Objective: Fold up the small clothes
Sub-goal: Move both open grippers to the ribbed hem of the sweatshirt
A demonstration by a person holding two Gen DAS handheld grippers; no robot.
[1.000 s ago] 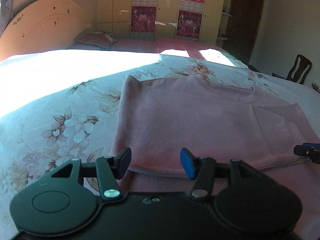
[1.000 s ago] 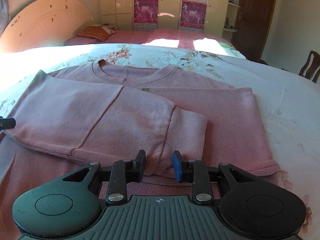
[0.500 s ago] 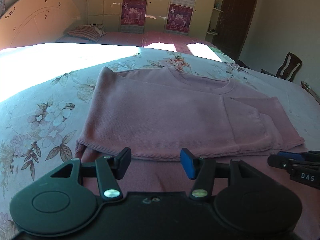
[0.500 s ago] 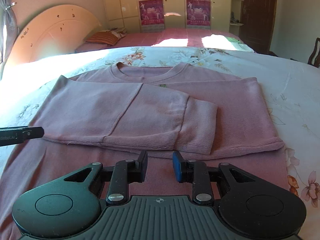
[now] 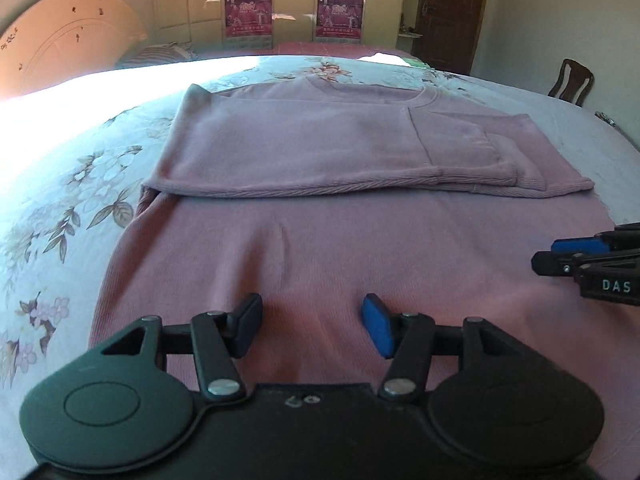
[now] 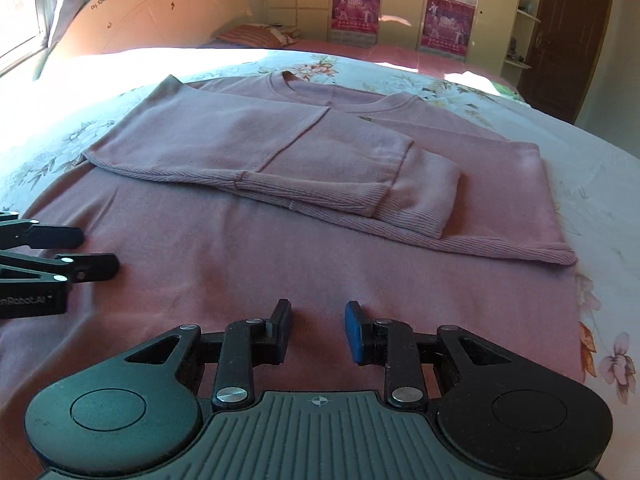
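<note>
pink sweater [image 6: 280, 264] lengthwise, collar away; left gripper [image 5: 312, 330] and right gripper [image 6: 318, 330] both released, empty

The near hem of the pink sweater [image 5: 320, 264] is lying hidden under the left gripper [image 5: 312, 326] body — its lower edge is not showing. The right gripper [image 5: 592, 264] is running off the frame's right edge, only its fingertips showing, so its jaw state is not telling there. Text on the 2 wall posters [image 6: 448, 20] is reading too small.
</note>
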